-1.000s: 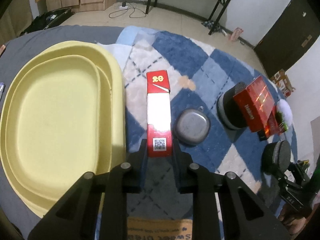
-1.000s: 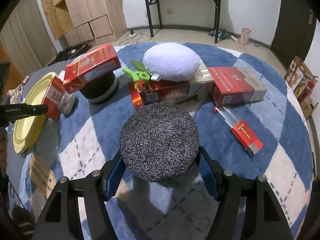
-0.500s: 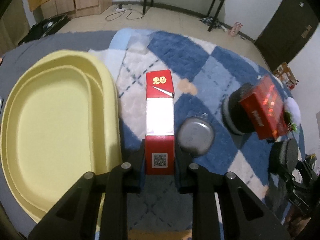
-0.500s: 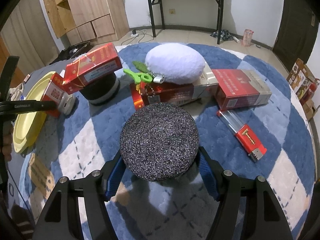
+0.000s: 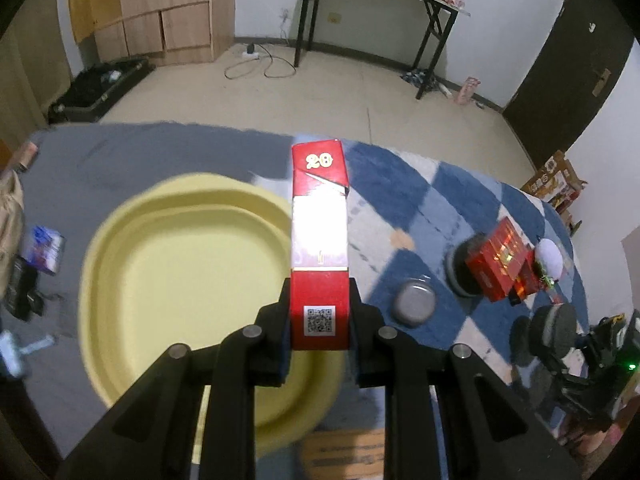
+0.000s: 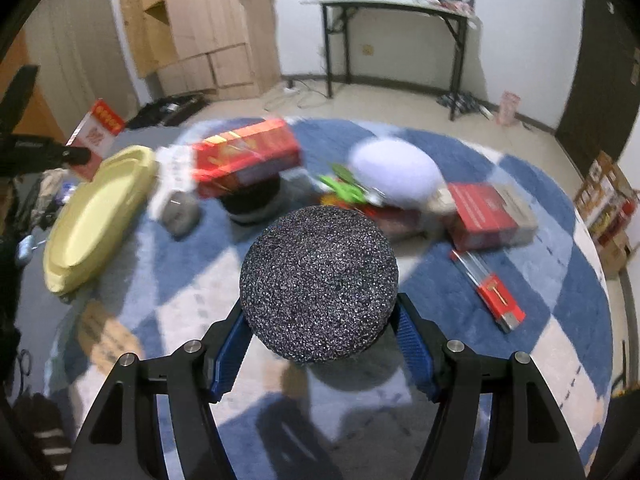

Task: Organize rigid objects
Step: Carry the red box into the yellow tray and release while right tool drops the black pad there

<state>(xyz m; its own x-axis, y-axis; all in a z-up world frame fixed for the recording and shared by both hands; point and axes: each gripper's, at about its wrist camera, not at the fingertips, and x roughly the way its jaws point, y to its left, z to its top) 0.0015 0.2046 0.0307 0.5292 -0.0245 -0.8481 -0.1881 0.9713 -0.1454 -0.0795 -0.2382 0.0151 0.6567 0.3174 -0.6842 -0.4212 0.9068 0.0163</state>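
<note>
Left wrist view: left gripper (image 5: 319, 316) is clamped on the red carton (image 5: 319, 240), held above the near right rim of the empty yellow tray (image 5: 120, 240). Right gripper (image 6: 320, 344) is clamped on the black speckled disc (image 6: 319, 283). Judgement: nothing deposited; boxes and small items remain scattered on the rug (image 6: 560, 288).

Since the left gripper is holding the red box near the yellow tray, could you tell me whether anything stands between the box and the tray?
Nothing visible does. The red box is clamped in the left gripper above the rug, and the yellow tray lies right beside and below it with its inside bare.
</note>
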